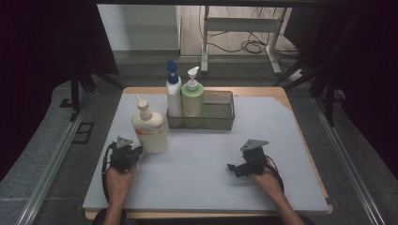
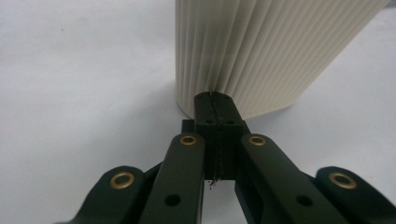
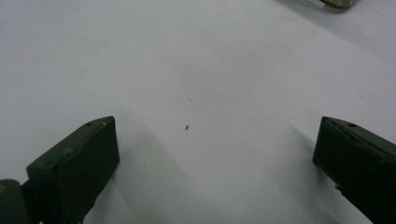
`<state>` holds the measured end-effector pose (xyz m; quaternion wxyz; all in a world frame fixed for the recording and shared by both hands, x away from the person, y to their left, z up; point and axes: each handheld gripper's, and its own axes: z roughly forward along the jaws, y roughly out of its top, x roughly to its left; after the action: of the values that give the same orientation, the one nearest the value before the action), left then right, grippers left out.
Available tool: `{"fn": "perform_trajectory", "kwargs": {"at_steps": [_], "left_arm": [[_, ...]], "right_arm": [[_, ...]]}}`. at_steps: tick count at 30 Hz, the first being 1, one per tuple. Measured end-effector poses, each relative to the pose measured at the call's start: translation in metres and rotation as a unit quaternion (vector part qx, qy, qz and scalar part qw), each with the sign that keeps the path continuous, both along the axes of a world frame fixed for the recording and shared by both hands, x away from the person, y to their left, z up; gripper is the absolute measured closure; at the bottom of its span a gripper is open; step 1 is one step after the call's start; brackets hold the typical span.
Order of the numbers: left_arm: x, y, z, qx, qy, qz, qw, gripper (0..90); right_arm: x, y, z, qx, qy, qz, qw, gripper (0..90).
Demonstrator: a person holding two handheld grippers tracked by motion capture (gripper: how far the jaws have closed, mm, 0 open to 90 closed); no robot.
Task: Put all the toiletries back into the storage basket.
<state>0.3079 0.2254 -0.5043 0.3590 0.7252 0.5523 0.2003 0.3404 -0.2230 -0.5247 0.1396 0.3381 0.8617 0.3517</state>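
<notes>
I see the desk (image 1: 281,140) with a grey mat. Wire basket (image 1: 220,112) at the back holds 2 pump bottles, white with blue top (image 1: 173,93) and green (image 1: 192,98). Cream pump bottle (image 1: 150,126) stands upright front-left of the basket. Left tool (image 2: 215,100) jaws pressed together, empty, tips at the bottle's ribbed base. Right tool (image 3: 215,140) spread wide over bare mat, well apart from the bottle.
</notes>
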Motion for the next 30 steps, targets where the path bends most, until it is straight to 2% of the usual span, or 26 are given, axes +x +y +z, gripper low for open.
{"fn": "perform_trajectory", "kwargs": {"at_steps": [21, 26, 30], "left_arm": [[0.03, 0.003, -0.001, 0.004, -0.006, 0.012, 0.9999, 89.2], [0.035, 0.008, 0.001, 0.0, -0.005, 0.014, 0.9999, 89.2], [0.046, 0.014, 0.0, 0.002, -0.002, 0.018, 0.9998, 89.2]], "right_arm": [[0.0, 0.0, 0.0, 0.0, 0.0, 0.0, 1.0, 0.0], [0.0, 0.0, 0.0, 0.0, 0.0, 0.0, 1.0, 0.0], [0.0, 0.0, 0.0, 0.0, 0.0, 0.0, 1.0, 0.0]]}}
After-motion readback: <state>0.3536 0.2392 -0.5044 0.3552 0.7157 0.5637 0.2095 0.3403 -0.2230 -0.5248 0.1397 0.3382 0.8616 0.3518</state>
